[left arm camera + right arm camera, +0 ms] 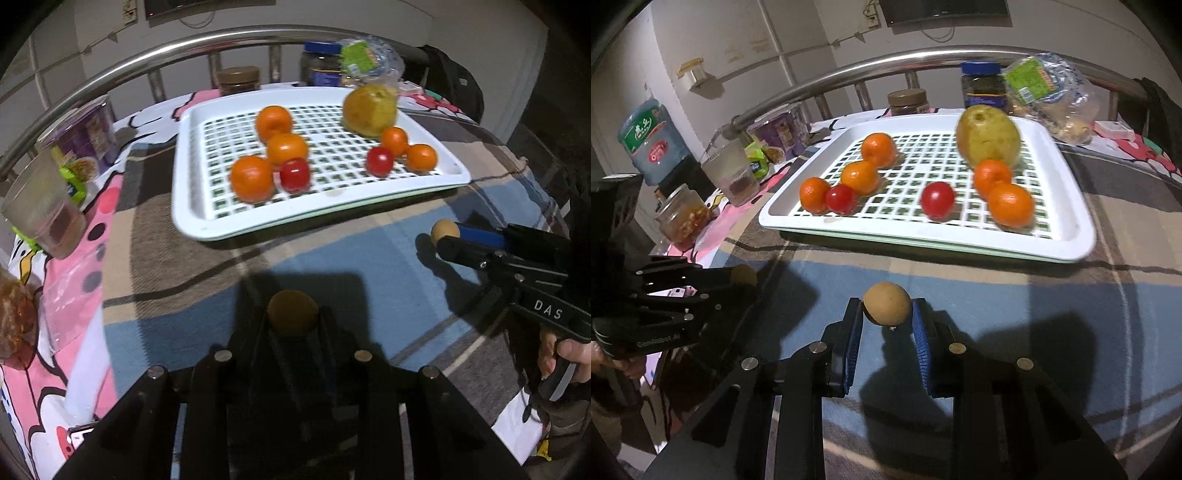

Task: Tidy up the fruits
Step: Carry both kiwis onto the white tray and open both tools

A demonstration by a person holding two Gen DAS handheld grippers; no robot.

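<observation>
My left gripper (293, 318) is shut on a small brown round fruit (293, 308), held above the checked cloth in front of the white slatted tray (184, 166). My right gripper (886, 309) is shut on a tan round fruit (886, 300), pinched between its blue pads (855, 332). Each gripper shows in the other's view: the right gripper (448, 239) at the right, the left gripper (740, 280) at the left. On the tray (1071, 236) lie several oranges (252, 179), two red tomatoes (937, 199) and a yellow-green pear (989, 138).
A curved metal rail (147, 55) runs behind the table. Along the left edge stand a glass cup (44, 214), a purple box (88, 129) and a jar (681, 218). At the back are dark jars (982, 88) and a plastic bag (1049, 96). A hand (561, 354) holds the right gripper's handle.
</observation>
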